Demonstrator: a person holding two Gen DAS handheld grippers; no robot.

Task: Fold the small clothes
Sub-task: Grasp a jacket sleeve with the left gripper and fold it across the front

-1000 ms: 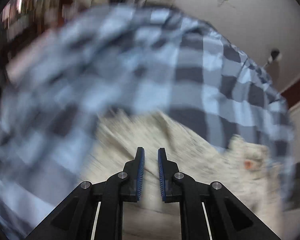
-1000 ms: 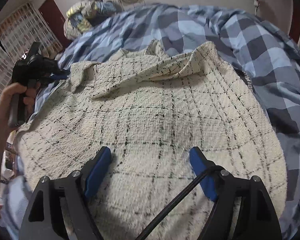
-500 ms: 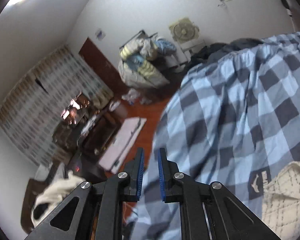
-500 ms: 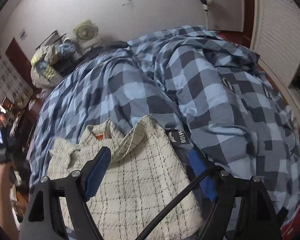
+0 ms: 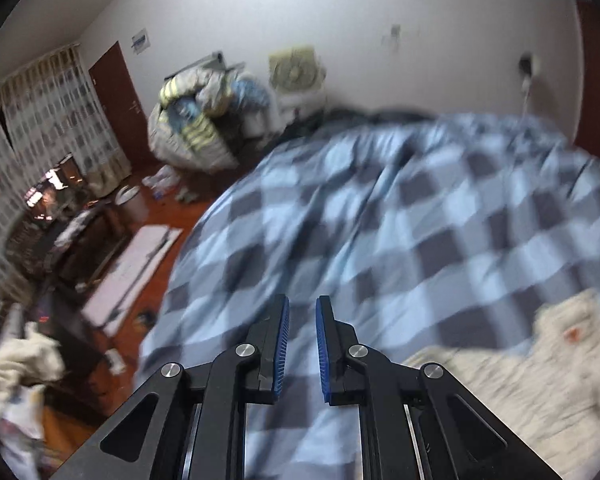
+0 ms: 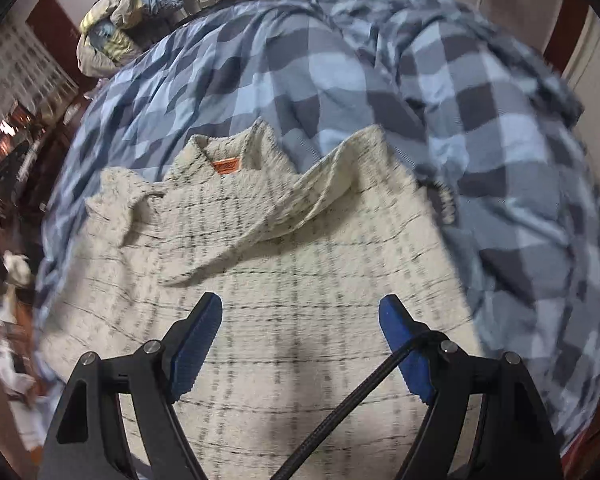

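On the bed, a soft, limp cream sweater; grasp its hem corners. Left gripper fingers nearly closed, empty; right gripper fingers wide, empty.

The left tool, nearly closed and empty, hangs over a blue checked duvet; a cream garment lies near right.

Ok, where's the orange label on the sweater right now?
In the right wrist view, the orange label sits inside the collar of the cream sweater, at its far end, left of the folded-over sleeve and near the checked duvet.
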